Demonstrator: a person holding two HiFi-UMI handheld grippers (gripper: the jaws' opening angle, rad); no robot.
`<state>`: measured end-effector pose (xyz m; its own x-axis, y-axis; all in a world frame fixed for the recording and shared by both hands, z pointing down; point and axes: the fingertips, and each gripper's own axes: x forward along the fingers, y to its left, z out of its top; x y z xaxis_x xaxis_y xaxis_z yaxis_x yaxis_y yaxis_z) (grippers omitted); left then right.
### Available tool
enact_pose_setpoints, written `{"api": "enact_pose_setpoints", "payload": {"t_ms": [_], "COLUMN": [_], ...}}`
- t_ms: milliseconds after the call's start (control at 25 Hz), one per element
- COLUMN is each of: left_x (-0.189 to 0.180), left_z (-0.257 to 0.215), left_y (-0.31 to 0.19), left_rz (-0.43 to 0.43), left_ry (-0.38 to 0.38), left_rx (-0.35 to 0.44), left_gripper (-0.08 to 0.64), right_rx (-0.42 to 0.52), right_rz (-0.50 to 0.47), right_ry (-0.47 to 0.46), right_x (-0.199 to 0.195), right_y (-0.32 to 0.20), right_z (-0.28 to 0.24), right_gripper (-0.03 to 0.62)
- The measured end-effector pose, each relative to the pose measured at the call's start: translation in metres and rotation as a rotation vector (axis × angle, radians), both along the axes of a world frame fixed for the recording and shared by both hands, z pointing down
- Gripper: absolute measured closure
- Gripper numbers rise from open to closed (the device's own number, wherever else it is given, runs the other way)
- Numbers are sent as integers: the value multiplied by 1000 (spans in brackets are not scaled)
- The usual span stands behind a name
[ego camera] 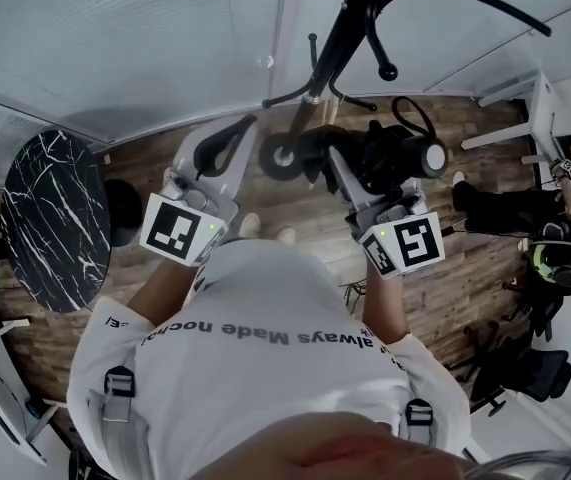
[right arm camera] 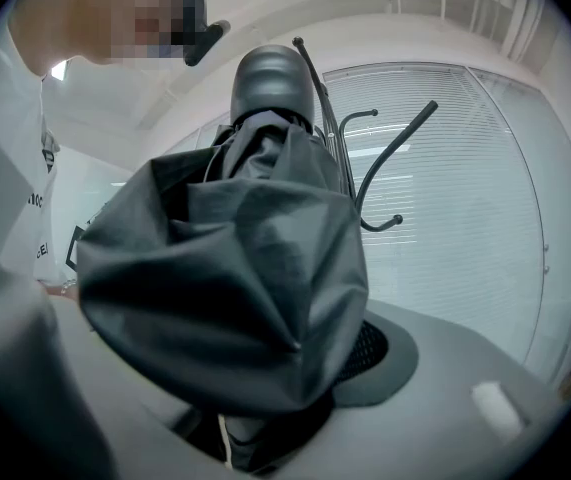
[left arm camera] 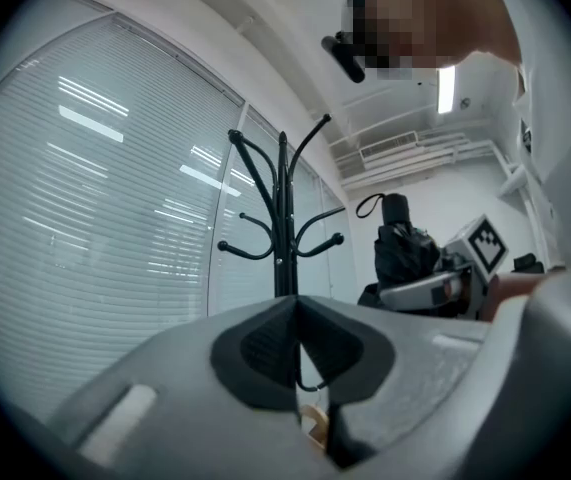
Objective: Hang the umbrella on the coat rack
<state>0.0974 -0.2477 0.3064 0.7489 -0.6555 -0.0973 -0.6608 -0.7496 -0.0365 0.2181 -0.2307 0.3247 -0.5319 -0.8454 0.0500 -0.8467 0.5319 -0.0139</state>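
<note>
A folded black umbrella stands upright between the jaws of my right gripper, which is shut on its bunched fabric. Its rounded handle and strap loop point up. The black coat rack stands just ahead, against the window blinds, with its curved hooks free. My left gripper is held level to the left of the rack's base; its dark pads meet with nothing between them. The left gripper view also shows the umbrella at its right.
A round black marble table stands at the left. White blinds cover the wall behind the rack. A person in dark clothes sits at the right on the wood floor, near a white desk.
</note>
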Motion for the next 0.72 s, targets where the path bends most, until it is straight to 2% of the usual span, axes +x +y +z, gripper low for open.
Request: {"api": "enact_pose_setpoints", "payload": {"t_ms": [480, 720], "left_x": [-3, 2], "left_z": [11, 13], "left_y": [-23, -25], "left_rz": [-4, -10], "left_ry": [2, 1], "left_rx": [-35, -41], "left_gripper": [555, 555], "right_rx": [-85, -142], "right_rz": [-41, -52], "right_ry": [-39, -77], "right_x": [-8, 0], "right_y": [-39, -41], "right_z": [23, 44], "right_gripper": [308, 308]}}
